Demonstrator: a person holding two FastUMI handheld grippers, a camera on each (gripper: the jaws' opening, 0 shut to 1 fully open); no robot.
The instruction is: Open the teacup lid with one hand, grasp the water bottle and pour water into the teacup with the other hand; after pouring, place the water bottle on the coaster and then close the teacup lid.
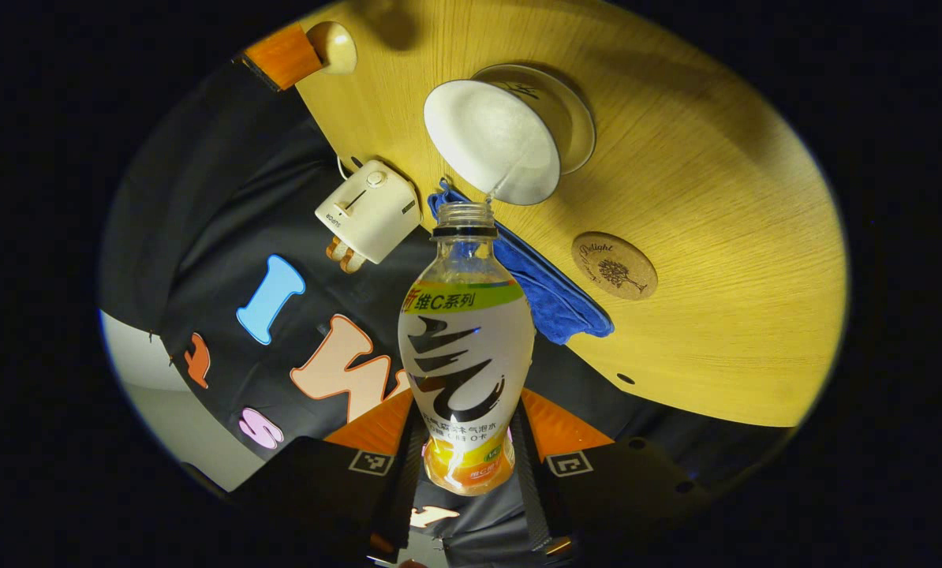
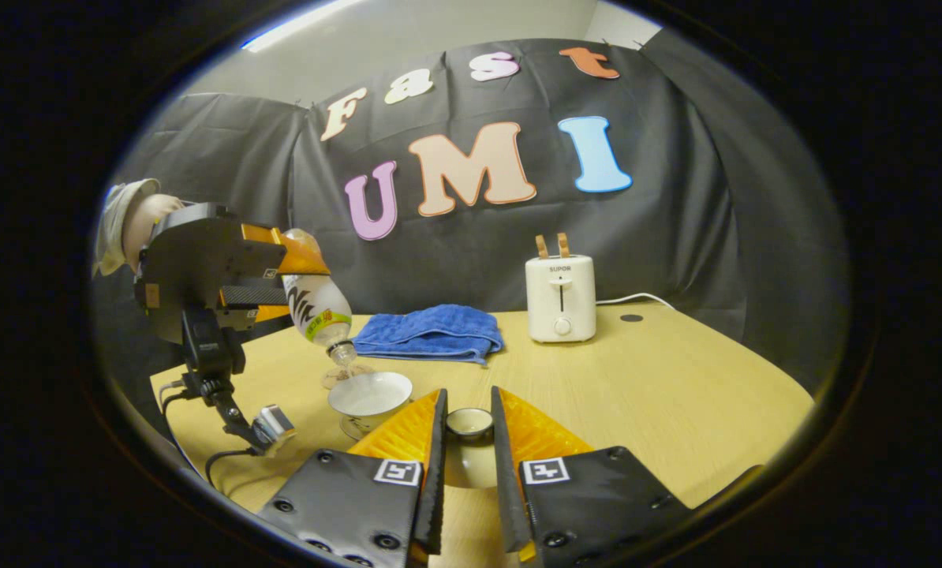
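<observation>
My left gripper [image 1: 467, 422] is shut on a clear water bottle [image 1: 465, 347] with a white, green and orange label. The bottle is tilted mouth-down over the open white teacup [image 1: 495, 138], and a thin stream of water runs from its mouth into the cup. In the right gripper view the same bottle [image 2: 318, 309] slants down from the left gripper [image 2: 282, 264] to the teacup [image 2: 370, 397] on its saucer. My right gripper [image 2: 469, 393] is shut on the small round teacup lid [image 2: 469, 424], held to the right of the cup. A round cork coaster [image 1: 614, 265] lies bare on the table.
A folded blue towel [image 2: 431, 331] lies behind the cup. A white toaster [image 2: 560, 298] with two slices of bread stands at the back, its cord trailing right. The wooden table [image 2: 676, 394] has open room on the right. A hand and sleeve [image 2: 128, 217] hold the left gripper.
</observation>
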